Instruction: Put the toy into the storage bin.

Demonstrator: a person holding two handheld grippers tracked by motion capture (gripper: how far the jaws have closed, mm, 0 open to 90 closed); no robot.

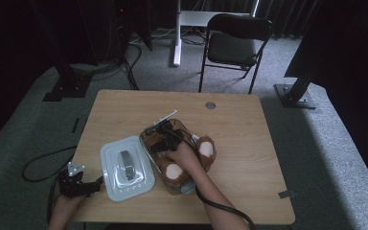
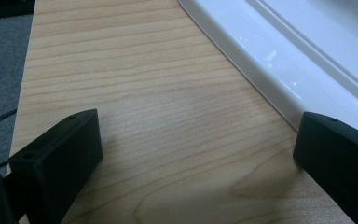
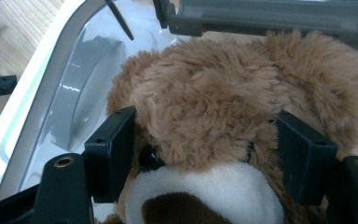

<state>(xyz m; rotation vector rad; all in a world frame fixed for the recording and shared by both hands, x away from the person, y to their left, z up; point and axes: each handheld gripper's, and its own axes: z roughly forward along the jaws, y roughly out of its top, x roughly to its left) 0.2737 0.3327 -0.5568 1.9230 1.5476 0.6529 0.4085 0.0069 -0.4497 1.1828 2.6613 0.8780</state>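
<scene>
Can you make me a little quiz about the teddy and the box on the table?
1. True or false: the right gripper has its jaws on both sides of the teddy bear's head.
2. What lies on the table just in front of the left gripper? A) the white lid B) a cup C) a book
3. Fill in: the teddy bear lies in and over the clear ____.

Key: 1 true; 2 A; 3 box. The left gripper's jaws stand wide apart over bare wood, with the lid's rim by one jaw.
</scene>
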